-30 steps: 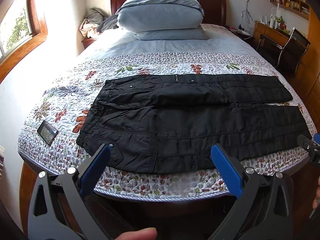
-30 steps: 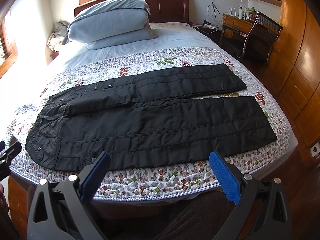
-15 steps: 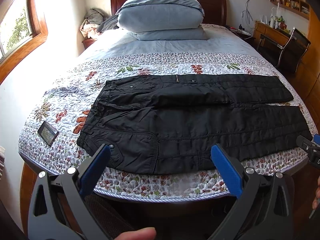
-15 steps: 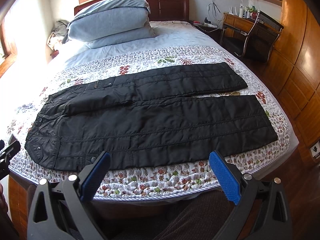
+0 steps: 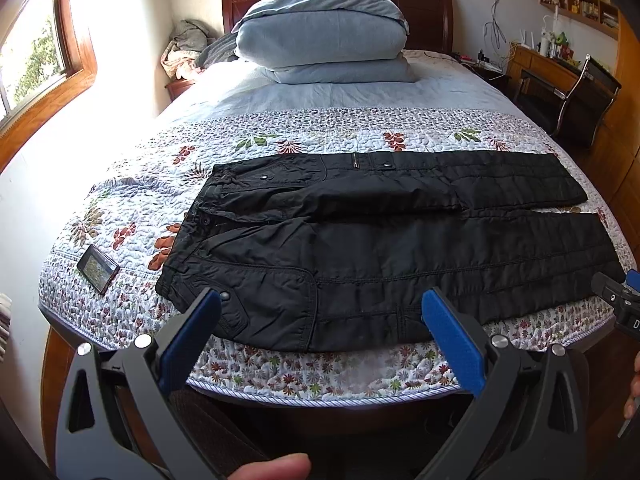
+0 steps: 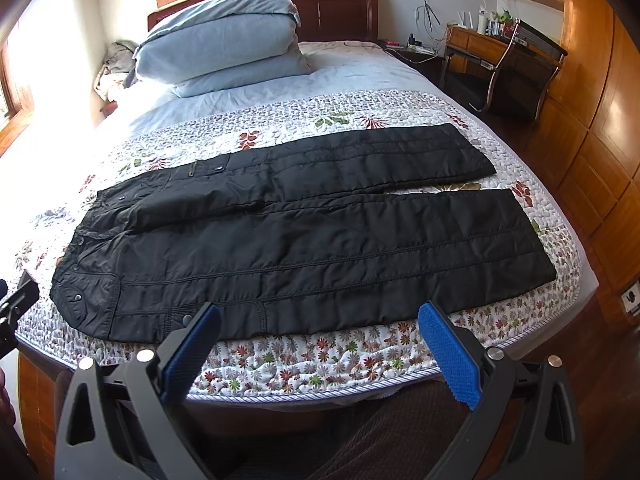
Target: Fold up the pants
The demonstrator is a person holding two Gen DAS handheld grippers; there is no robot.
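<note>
Black padded pants [image 5: 380, 248] lie flat across the floral quilt, waist to the left, both legs stretched to the right; they also show in the right wrist view [image 6: 304, 240]. The far leg lies slightly apart from the near one at the cuffs. My left gripper [image 5: 320, 332] is open and empty, held off the near bed edge in front of the waist half. My right gripper [image 6: 318, 340] is open and empty, off the bed edge before the near leg. Neither touches the pants.
A phone [image 5: 98, 269] lies on the quilt's left corner. Stacked blue pillows [image 5: 324, 36] sit at the headboard. A desk and chair [image 6: 508, 64] stand to the right, wooden cabinets [image 6: 600, 120] beyond. The bed's near edge [image 5: 320, 396] runs just ahead of both grippers.
Both grippers have drifted very slightly; the pants lie unchanged and both stay open.
</note>
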